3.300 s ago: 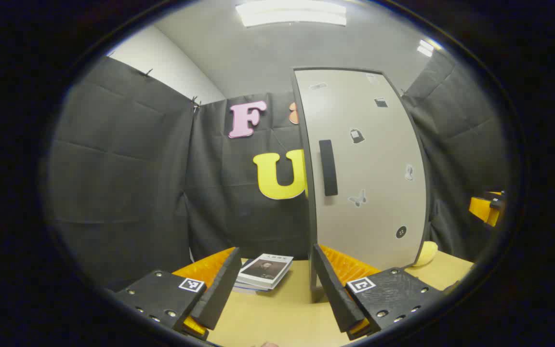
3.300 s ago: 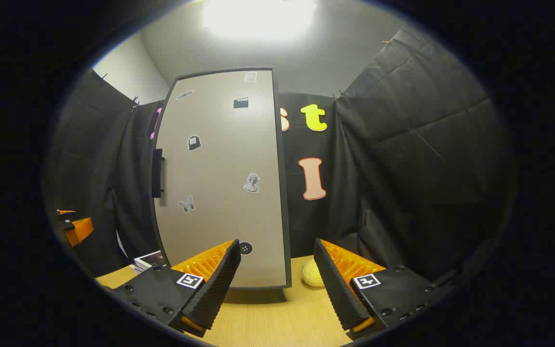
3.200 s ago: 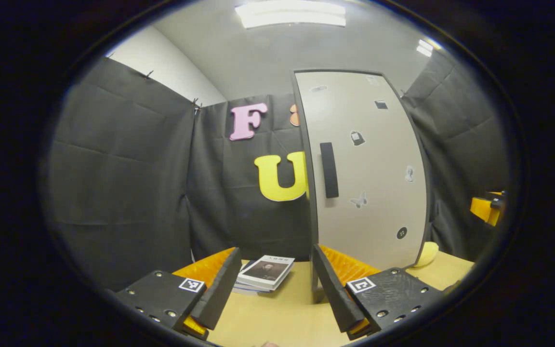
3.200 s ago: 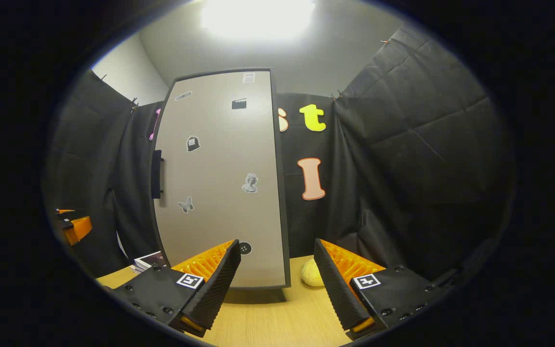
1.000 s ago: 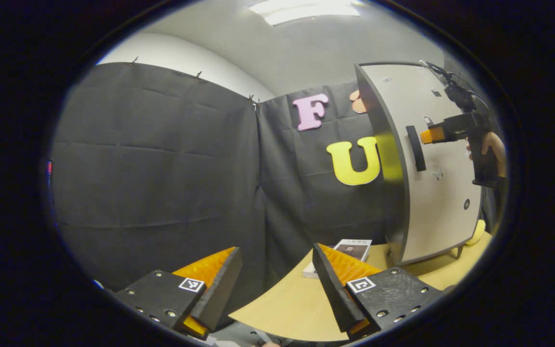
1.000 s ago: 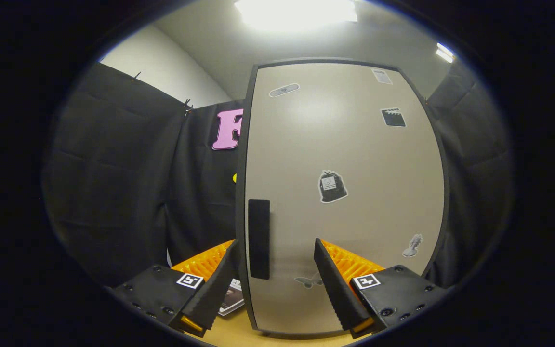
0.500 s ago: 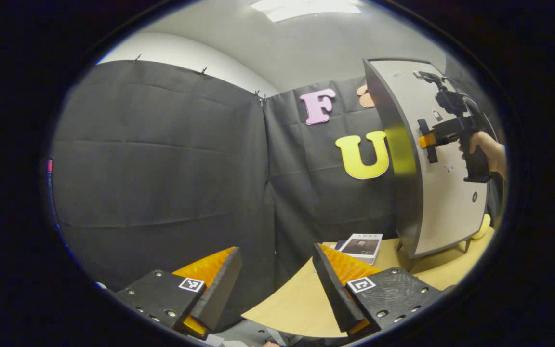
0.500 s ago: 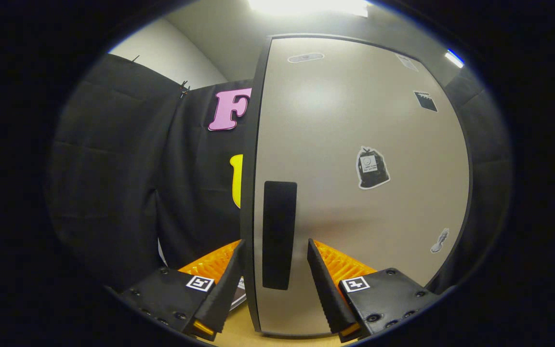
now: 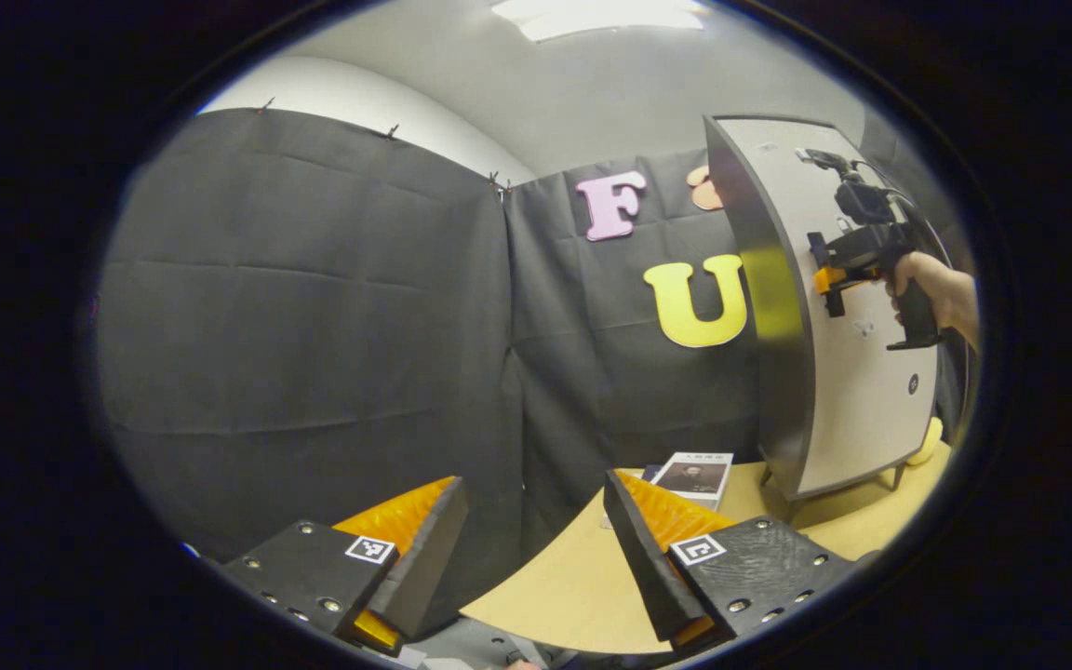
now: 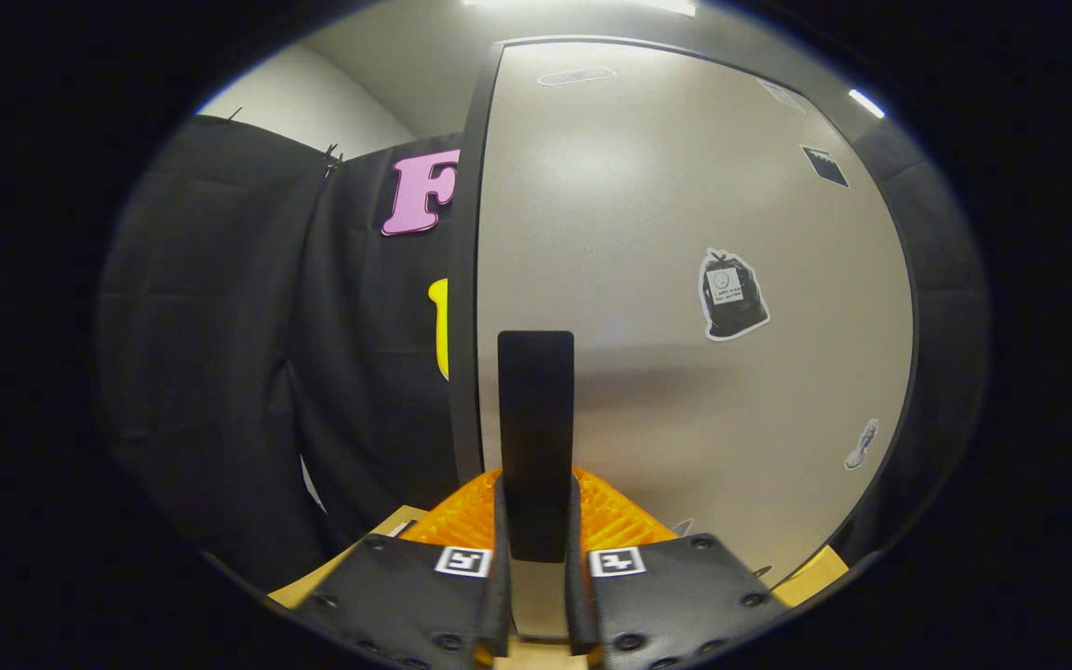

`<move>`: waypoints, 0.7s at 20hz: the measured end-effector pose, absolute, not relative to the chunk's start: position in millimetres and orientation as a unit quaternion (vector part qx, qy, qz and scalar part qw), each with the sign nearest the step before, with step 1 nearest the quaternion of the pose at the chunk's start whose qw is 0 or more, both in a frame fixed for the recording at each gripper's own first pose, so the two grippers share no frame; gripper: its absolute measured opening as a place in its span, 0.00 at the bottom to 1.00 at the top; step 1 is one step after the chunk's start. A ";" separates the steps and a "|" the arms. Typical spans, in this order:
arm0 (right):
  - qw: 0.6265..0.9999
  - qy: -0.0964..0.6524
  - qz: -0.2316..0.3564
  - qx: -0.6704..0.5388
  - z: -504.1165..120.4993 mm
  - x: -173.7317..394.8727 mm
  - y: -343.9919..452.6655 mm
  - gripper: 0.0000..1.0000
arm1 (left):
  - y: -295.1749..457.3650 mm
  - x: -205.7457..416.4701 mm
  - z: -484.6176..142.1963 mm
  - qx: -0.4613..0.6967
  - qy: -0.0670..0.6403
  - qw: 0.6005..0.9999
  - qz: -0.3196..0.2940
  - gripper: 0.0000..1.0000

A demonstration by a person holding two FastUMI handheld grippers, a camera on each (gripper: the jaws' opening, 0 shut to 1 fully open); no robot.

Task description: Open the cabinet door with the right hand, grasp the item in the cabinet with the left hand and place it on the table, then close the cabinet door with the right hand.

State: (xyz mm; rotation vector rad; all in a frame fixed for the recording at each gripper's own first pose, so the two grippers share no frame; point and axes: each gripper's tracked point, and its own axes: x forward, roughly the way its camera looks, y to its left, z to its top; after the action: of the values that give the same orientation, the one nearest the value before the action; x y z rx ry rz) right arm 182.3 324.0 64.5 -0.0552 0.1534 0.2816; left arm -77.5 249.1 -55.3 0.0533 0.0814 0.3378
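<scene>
Right hand-held gripper [image 10: 533, 596] closed in, fingers now clamped on cabinet door [image 10: 685, 279] handle [image 10: 536, 437]; pull-open comes next. Left hand-held gripper [image 9: 536, 558] open, idle over counter [image 9: 573, 596].

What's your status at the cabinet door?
Right gripper shut on the door handle; cabinet door not yet open. Left gripper open, empty, over the table edge. A book lies beside the cabinet.

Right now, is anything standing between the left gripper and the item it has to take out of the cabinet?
Yes: the cabinet door is shut, so the item behind it is hidden. The right gripper is clamped on the door's black handle, while the left gripper waits open over the table.
</scene>
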 end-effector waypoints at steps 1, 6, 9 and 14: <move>0.985 0.084 0.144 -0.036 62.7 181.3 321.5 0.16 | 247.2 -74.9 -55.7 0.025 0.039 0.986 0.163 0.92; 0.980 0.091 0.176 -0.019 65.2 167.8 321.1 0.06 | 224.3 -61.9 -47.9 0.021 0.032 0.990 0.133 0.92; 0.976 0.091 0.199 -0.015 71.0 151.1 318.3 0.04 | 204.7 -55.5 -39.9 0.021 0.024 0.993 0.117 0.92; 0.965 0.100 0.240 -0.013 78.0 128.5 309.5 0.06 | 166.6 -48.5 -30.9 0.021 0.020 0.995 0.093 0.90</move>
State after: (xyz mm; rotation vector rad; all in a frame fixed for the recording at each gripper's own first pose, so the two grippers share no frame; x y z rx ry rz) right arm 128.5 309.5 78.0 -0.0260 0.2019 0.4860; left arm -48.5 166.6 -30.9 0.0430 0.0409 0.1867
